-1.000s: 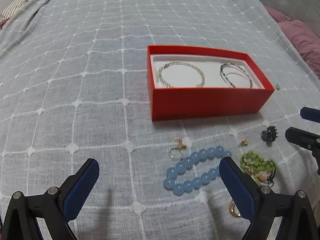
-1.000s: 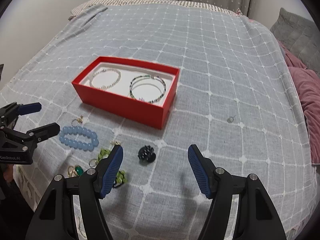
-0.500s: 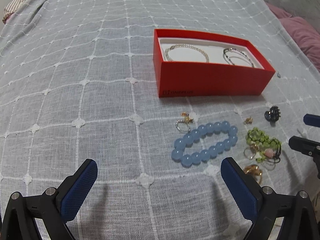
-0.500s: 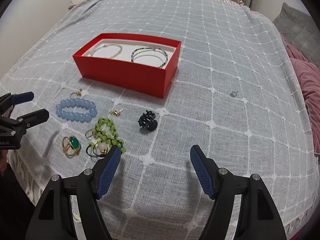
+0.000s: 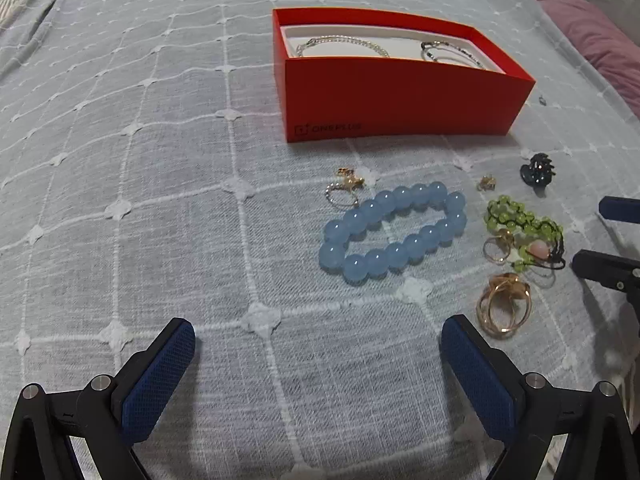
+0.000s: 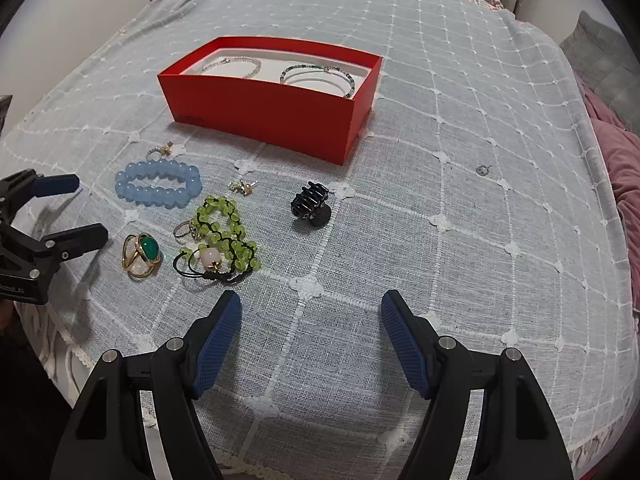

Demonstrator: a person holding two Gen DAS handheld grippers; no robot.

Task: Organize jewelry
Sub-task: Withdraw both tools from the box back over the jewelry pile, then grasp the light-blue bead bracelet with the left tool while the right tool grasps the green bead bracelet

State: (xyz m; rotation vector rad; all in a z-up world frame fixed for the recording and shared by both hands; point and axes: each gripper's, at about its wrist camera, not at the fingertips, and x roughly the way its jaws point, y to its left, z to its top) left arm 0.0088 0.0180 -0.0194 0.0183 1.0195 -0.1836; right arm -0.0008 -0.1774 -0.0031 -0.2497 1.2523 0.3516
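A red box (image 5: 400, 100) (image 6: 272, 112) on the bed holds two bracelets. In front of it lie a blue bead bracelet (image 5: 392, 232) (image 6: 158, 184), a green bead bracelet (image 5: 520, 220) (image 6: 224, 228), a gold ring with a green stone (image 6: 142, 254) (image 5: 504, 304), small rings and charms, and a black hair claw (image 6: 310, 202) (image 5: 538, 170). My left gripper (image 5: 316, 356) is open and empty, short of the blue bracelet. My right gripper (image 6: 312, 328) is open and empty, just short of the green bracelet.
A grey checked bedspread (image 6: 460, 120) covers the bed. A purple blanket (image 5: 600, 48) lies at the right edge. A tiny metal piece (image 6: 483, 169) lies alone right of the box. The bed's near edge (image 6: 100, 360) is close to both grippers.
Both grippers have pulled back and lowered toward the bed's near edge, so more of the loose jewelry shows ahead of them. Both stay open and empty.
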